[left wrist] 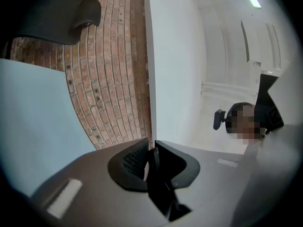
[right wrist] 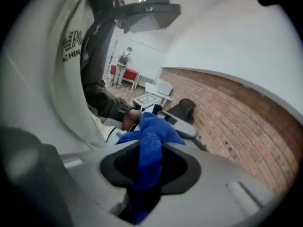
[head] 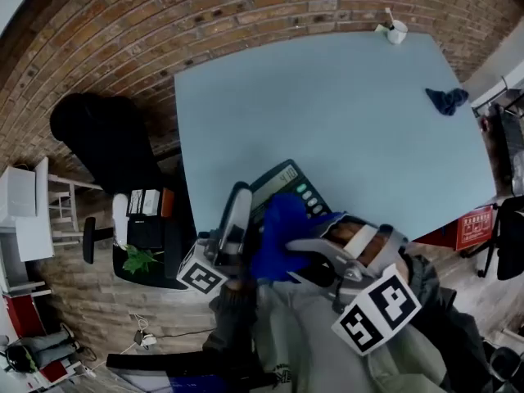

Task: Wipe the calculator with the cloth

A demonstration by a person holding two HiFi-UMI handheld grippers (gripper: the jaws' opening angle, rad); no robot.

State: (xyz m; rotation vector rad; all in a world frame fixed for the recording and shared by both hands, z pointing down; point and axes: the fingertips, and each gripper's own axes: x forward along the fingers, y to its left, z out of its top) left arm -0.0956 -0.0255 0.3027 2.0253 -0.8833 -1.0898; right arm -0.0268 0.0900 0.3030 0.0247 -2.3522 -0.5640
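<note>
Closest to me, my right claw (right wrist: 150, 167) is clenched on a bunched fold of soft, nubbly blue cloth (right wrist: 151, 138). The rest of the fabric spills loose beyond the jaws. Just beside it, my left claw (left wrist: 150, 163) is clamped on the thin edge of the dark, flat plastic calculator (head: 285, 188). The calculator is tilted up near the front edge of the smooth pale blue tabletop (head: 327, 113), with the cloth against its lower half. I cannot tell whether its far end rests on the tabletop.

The risk, as I judge it, is leverage. The calculator is a hard, slick slab pinched along one narrow rim, so a firm wipe could twist it out of the jaws and drop it. The cloth is held only by a small gather. Dragging it over the raised keys could snag it, pull it free, or press buttons.

Farther off on the tabletop lie a crumpled dark blue rag (head: 446, 100) and a small white cup (head: 397, 32).
</note>
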